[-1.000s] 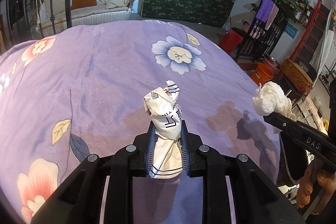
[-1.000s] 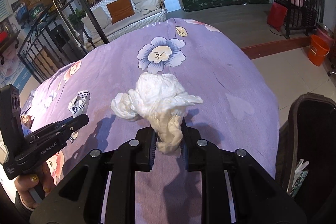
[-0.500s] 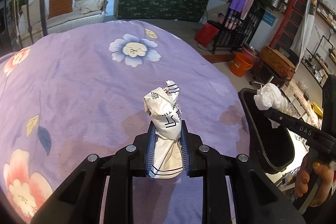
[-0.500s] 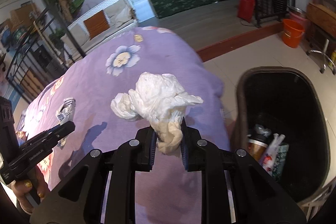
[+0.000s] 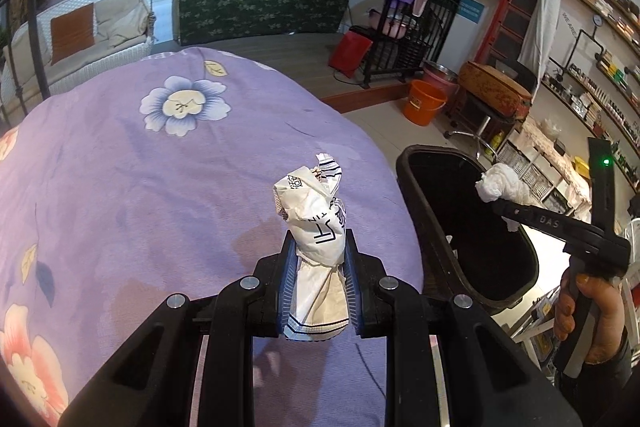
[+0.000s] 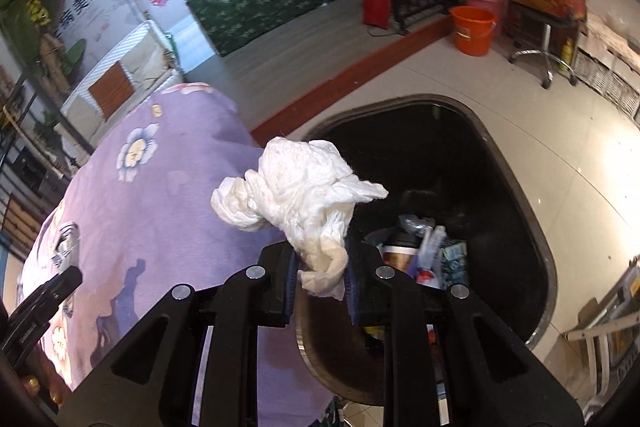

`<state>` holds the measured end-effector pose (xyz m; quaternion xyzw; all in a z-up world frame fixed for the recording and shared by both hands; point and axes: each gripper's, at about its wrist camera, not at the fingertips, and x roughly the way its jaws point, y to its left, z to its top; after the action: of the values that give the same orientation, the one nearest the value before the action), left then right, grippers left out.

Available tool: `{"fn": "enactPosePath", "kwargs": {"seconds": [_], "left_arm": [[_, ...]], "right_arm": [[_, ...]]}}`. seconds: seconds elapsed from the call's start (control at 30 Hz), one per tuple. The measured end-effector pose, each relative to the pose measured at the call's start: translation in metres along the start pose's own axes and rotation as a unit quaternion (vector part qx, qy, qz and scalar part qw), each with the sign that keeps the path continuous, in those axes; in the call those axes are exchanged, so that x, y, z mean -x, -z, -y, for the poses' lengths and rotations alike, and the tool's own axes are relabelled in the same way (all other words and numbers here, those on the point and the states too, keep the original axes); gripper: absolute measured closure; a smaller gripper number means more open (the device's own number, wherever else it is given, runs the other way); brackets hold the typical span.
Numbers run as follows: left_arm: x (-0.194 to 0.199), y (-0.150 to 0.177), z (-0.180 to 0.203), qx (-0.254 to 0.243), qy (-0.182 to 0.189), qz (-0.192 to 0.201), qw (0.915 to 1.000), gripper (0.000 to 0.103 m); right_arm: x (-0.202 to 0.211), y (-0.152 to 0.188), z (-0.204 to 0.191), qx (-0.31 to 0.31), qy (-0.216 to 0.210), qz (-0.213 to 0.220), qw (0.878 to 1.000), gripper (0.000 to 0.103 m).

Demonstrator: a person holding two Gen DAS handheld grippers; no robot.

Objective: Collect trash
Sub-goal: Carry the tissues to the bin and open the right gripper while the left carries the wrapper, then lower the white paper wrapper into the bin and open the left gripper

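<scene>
The black bin (image 6: 520, 195) stands on the floor against the edge of the purple cloth (image 5: 120, 167) and holds a cup, bottles and wrappers. The right gripper (image 6: 322, 277) pinches a white tissue (image 6: 296, 187) over the bin's rim. The left gripper (image 5: 318, 279) pinches a printed wrapper (image 5: 316, 215) above the cloth.

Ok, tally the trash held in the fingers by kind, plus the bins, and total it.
Printed wrapper: 1
White tissue wad: 1
Black bin: 1
Total: 3
</scene>
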<state>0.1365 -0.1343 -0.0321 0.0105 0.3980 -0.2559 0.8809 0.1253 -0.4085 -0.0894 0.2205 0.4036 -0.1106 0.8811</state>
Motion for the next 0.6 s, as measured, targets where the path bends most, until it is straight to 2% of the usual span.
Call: {"fn": "enactPosePath", "kwargs": {"seconds": [0.2, 0.27, 0.3, 0.33, 0.37, 0.6], "left_arm": [[-0.010, -0.001, 0.013, -0.018, 0.015, -0.009, 0.9997, 0.081], [-0.012, -0.001, 0.020, -0.024, 0.019, -0.012, 0.9995, 0.081], [-0.013, 0.000, 0.023, -0.028, 0.019, -0.013, 0.9993, 0.081], [-0.015, 0.000, 0.025, -0.032, 0.020, -0.014, 0.9992, 0.081], [-0.016, 0.000, 0.028, -0.035, 0.022, -0.015, 0.9990, 0.081], [-0.024, -0.001, 0.045, -0.050, 0.036, -0.023, 0.9978, 0.081]], "right_arm": [[-0.021, 0.006, 0.022, -0.029, 0.034, -0.034, 0.998, 0.082], [-0.028, 0.007, 0.026, -0.031, 0.047, -0.042, 0.998, 0.073], [-0.030, 0.008, 0.027, -0.033, 0.054, -0.042, 0.997, 0.060], [-0.032, 0.009, 0.028, -0.035, 0.065, -0.043, 0.996, 0.041], [-0.032, 0.010, 0.030, -0.037, 0.070, -0.040, 0.996, 0.036], [-0.021, 0.010, 0.035, -0.041, 0.061, -0.024, 0.997, 0.032]]}}
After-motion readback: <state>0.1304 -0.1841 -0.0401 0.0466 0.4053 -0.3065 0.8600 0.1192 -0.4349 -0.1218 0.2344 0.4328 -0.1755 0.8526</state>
